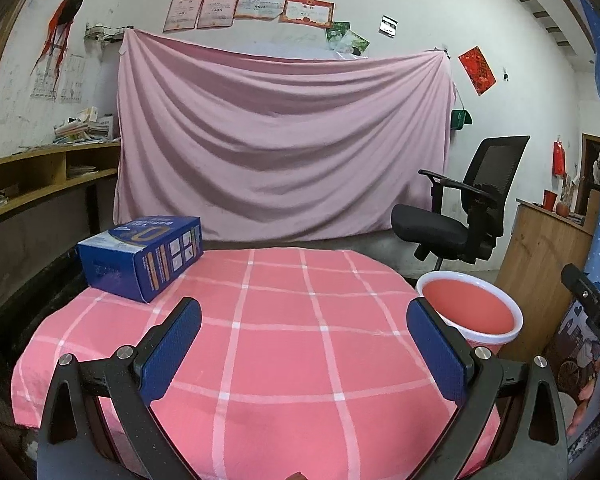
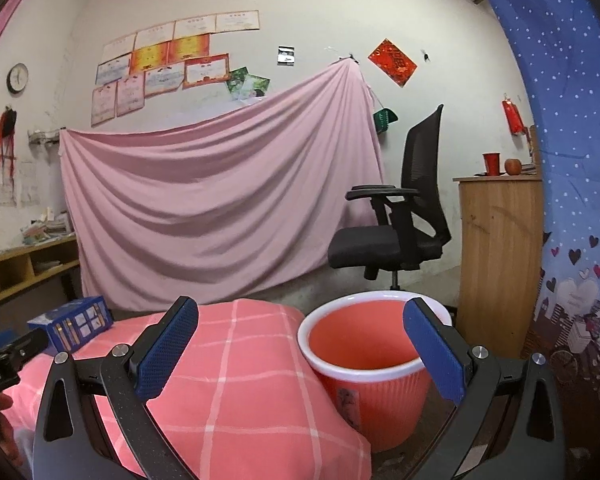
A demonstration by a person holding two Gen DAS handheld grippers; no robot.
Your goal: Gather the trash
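Grippers are both hanging released over our pink checked counter (image 1: 284,344): we are holding the left gripper (image 1: 304,344) and right gripper (image 2: 300,344) empty. Blue box (image 1: 140,256) is sitting at the counter's far-left corner, and the red bin (image 2: 368,360) is standing just beside its right edge.

Box (image 1: 140,258) on table's (image 1: 284,360) far left; bin (image 1: 470,312) beside its right.

pink checked tablecloth (image 1: 284,344), blue box (image 1: 140,258), red bin (image 2: 364,364)
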